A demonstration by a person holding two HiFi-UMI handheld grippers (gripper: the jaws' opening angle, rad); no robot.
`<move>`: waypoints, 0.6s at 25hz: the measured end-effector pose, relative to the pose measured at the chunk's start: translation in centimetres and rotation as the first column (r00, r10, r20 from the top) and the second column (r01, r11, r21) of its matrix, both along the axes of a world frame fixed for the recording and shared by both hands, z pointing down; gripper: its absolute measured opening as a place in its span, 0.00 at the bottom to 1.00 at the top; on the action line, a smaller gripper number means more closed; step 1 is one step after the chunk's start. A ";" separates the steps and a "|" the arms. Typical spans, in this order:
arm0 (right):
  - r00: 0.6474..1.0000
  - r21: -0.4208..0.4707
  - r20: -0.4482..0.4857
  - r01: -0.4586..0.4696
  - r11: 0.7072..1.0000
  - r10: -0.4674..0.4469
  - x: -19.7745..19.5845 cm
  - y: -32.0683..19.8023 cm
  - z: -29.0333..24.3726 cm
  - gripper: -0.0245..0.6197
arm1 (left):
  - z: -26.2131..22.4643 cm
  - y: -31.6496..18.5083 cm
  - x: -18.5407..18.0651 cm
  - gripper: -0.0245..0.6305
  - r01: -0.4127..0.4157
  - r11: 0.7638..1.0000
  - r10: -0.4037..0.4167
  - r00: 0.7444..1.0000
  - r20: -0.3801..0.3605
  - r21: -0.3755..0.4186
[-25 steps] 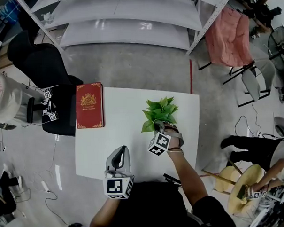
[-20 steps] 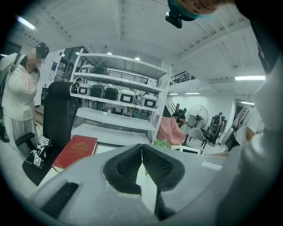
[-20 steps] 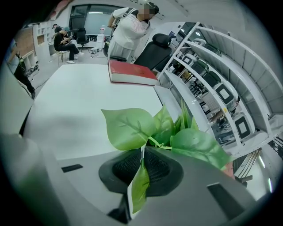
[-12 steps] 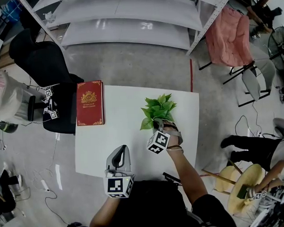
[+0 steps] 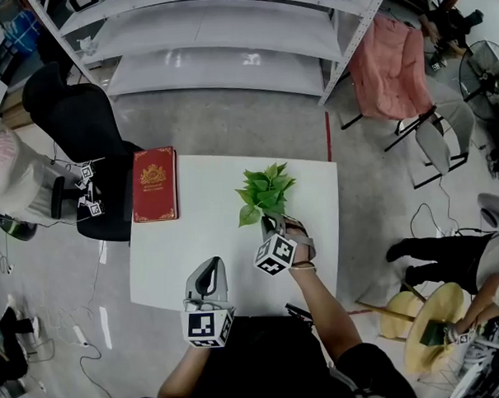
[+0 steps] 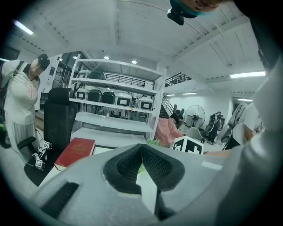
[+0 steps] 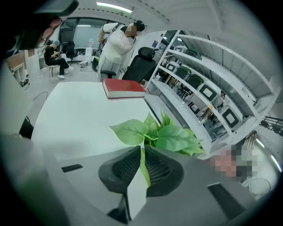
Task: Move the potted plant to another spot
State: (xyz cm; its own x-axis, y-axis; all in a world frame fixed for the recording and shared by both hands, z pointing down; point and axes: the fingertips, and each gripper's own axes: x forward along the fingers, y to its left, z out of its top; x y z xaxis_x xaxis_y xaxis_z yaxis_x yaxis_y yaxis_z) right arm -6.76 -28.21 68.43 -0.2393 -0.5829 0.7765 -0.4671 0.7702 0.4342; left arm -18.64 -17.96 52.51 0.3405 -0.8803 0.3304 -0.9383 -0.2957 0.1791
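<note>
Found right gripper (image 7: pixel 142 152) pinched nearly together on a green leaf or stem of the small leafy green potted plant (image 5: pixel 263 191). Foliage fanned just ahead of and above its jaw tips; pot not visible. Could not tell whether plant touched the white rectangular table (image 5: pixel 210 237). Noted left gripper (image 6: pixel 141 150) closed tip to tip on nothing, behind and left of the right one. Logged red gilt-stamped hardcover book (image 5: pixel 154 184) well ahead-left of both.
</note>
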 end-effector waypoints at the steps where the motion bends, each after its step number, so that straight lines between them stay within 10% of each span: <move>1: 1.000 0.005 0.020 -0.014 1.000 0.014 0.3 0.4 -0.5 0.06 | -0.3 0.3 0.3 0.07 -0.004 1.000 0.004 1.000 0.003 0.008; 15: 0.807 -0.088 0.498 -0.315 0.945 0.316 6.7 10.1 -8.9 0.06 | -2.6 8.2 6.6 0.07 -0.024 0.998 0.025 1.000 -0.017 0.060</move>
State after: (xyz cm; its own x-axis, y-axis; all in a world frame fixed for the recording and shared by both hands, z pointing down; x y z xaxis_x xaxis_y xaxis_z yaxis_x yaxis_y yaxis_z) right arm -0.06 -18.09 59.48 -0.3964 -0.6933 0.6019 -0.8366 0.5428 0.0742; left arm -12.02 -9.74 49.89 0.3678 -0.8895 0.2711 -0.9274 -0.3294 0.1773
